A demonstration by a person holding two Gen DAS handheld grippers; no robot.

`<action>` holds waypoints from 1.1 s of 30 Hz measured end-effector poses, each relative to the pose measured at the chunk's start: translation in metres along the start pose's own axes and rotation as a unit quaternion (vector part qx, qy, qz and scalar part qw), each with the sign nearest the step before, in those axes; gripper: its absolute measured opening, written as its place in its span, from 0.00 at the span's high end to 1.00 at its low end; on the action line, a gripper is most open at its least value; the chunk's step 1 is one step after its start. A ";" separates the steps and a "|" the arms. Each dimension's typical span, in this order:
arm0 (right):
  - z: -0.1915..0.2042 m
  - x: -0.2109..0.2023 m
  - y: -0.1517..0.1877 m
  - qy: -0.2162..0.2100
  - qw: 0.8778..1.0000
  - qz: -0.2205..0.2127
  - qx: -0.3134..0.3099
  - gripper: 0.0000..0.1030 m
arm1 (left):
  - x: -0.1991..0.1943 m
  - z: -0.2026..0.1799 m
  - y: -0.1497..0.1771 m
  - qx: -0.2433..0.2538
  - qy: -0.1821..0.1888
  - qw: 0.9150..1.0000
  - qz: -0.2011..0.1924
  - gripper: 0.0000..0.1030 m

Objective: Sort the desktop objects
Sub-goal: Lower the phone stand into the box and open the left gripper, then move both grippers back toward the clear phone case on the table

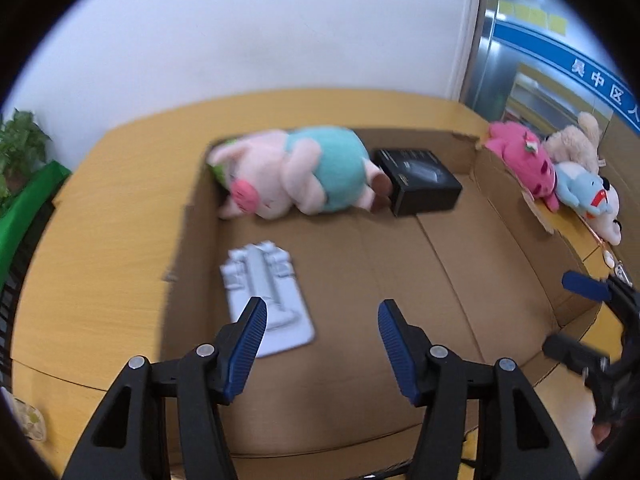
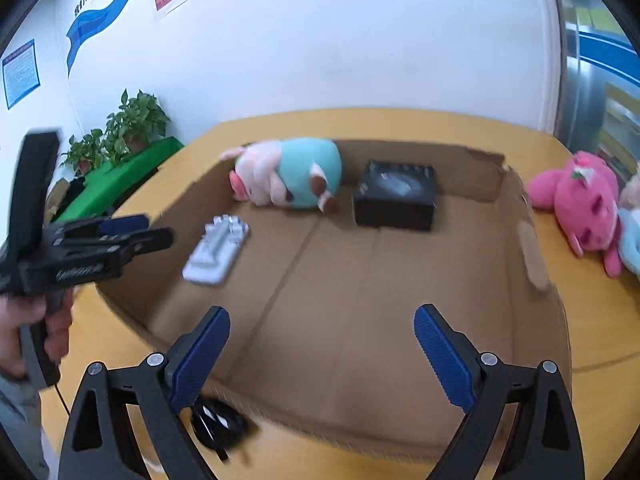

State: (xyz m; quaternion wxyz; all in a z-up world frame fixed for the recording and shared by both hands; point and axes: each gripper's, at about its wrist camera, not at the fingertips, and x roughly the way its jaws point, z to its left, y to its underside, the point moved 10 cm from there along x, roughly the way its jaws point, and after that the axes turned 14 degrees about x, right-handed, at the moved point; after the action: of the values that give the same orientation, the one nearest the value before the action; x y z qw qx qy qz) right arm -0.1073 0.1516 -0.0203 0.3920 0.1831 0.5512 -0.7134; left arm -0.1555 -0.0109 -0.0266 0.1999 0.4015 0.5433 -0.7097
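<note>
Left wrist view: left gripper (image 1: 322,320) agape, empty above cardboard box (image 1: 520,216); right gripper (image 2: 322,328) likewise; pink plush (image 2: 576,204) unsorted, three o'clock.

Looks like an office: wood-grain desk (image 2: 400,124) against a plain white wall (image 2: 340,40), posters (image 2: 20,72) with Chinese text on the left, potted plants (image 2: 136,120) far left.

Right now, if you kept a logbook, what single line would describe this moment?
left gripper: open, empty | right gripper: open, empty | cardboard box: pig plush, black box, white tray | outside: pink plush
</note>
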 end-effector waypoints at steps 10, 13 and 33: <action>-0.032 -0.008 0.023 -0.011 0.999 0.016 0.033 0.08 | 0.088 -0.017 0.016 -0.101 0.088 0.981 0.142 0.44; -0.038 -0.009 0.025 -0.018 0.999 0.020 0.038 0.08 | 0.093 -0.015 0.025 -0.110 0.088 0.975 0.171 0.44; -0.066 0.002 0.030 0.029 0.999 0.015 0.035 0.09 | 0.074 0.000 0.037 -0.120 0.061 0.979 0.155 0.44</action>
State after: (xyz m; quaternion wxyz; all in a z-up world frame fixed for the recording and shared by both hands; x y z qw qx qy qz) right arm -0.0964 0.2095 -0.0625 0.3797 0.2258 0.5345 -0.7205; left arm -0.1732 -0.0121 -0.1072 0.3202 0.4968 0.5668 -0.5738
